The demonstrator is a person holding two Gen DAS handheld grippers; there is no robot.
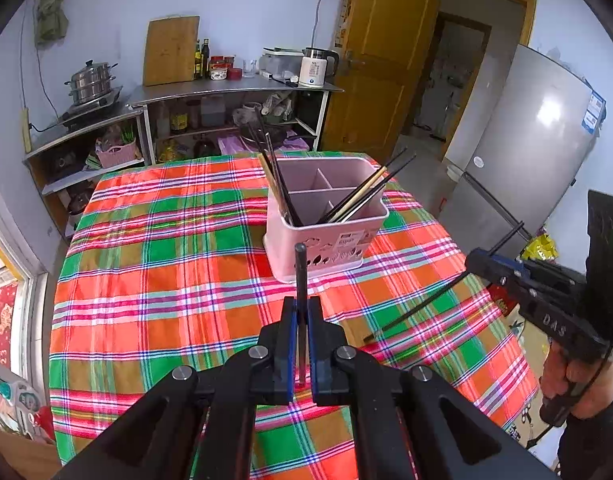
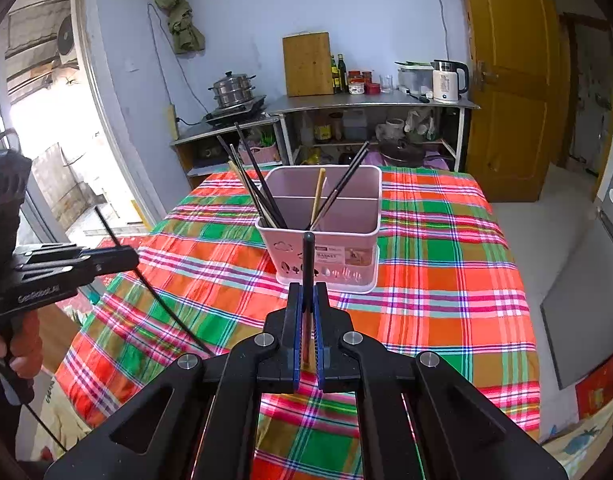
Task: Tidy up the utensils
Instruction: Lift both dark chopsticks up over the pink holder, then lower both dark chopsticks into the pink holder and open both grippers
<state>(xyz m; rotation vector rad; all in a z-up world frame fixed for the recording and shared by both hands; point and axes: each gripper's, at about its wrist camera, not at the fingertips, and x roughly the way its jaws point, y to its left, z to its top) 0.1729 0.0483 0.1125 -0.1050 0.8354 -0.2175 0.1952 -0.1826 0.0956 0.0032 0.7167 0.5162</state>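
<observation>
Nearest, left tool (image 1: 302, 312) clamped on a dark chopstick (image 1: 300, 276), tip poking up past the blue pads, hovering over the plaid table (image 1: 154, 280). Likewise right tool (image 2: 307, 300) closed on a second dark chopstick (image 2: 307, 260), standing nearly upright between the fingers (image 2: 296, 320).

Seen from the left camera, off to the right: the right tool (image 1: 488, 264) gripped in a hand (image 1: 574, 384), its chopstick (image 1: 418, 304) slanting down over the cloth, well apart from the left one. Seen from the right camera, off to the left: the left tool (image 2: 122, 258) in the other hand (image 2: 24, 344), its chopstick (image 2: 154, 300) slanting the same way.

Just beyond both tools, a pink holder (image 1: 326, 216) (image 2: 326, 240) standing upright mid-table, split into compartments. Holding dark and pale chopsticks in the near compartments: one bunch (image 1: 278, 184) leaning left, another bunch (image 1: 366, 192) leaning right. Far compartments apparently bare.

Farther back, past the table edge, a metal shelf (image 1: 234, 92) against the wall carrying a cutting board (image 1: 170, 52), bottles, jars and a white kettle (image 1: 318, 66); a steamer pot (image 1: 91, 80) on a lower stand to the left. At right, a wooden door (image 1: 382, 60) and a grey fridge (image 1: 526, 140).
</observation>
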